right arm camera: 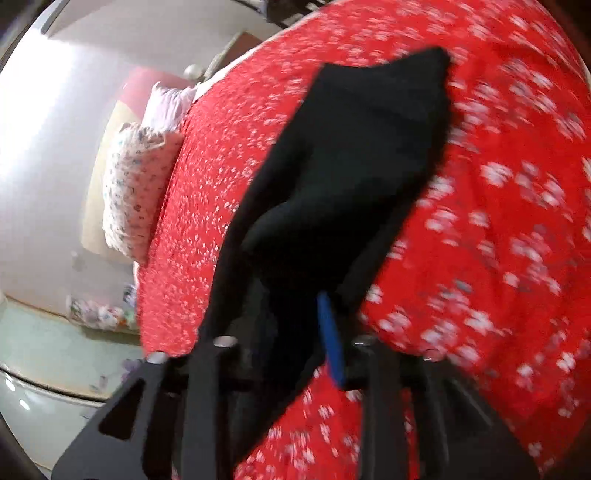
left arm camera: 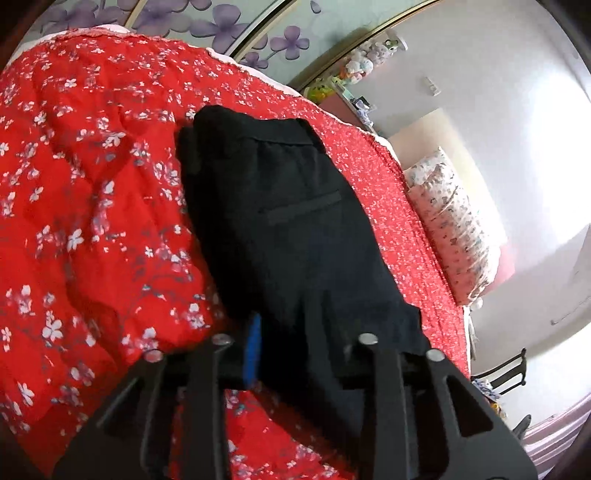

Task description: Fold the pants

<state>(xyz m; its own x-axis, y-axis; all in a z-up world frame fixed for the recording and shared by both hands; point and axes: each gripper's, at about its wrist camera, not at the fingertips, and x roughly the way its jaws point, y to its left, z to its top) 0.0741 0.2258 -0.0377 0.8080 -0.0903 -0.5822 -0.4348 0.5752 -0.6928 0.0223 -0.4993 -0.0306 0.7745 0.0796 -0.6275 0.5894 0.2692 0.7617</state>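
Black pants hang over a red flowered bedspread, waistband and a back pocket toward the far end. My left gripper is shut on the near end of the pants; a blue pad shows beside the cloth. In the right wrist view the pants stretch away from my right gripper, which is shut on their near end, with a blue pad at the cloth's edge. The cloth is lifted off the bedspread. The right wrist view is blurred.
A patterned pillow lies at the bed's head by a white wall; it also shows in the right wrist view. A flowered wardrobe door stands behind the bed. A dark chair stands past the bed's corner.
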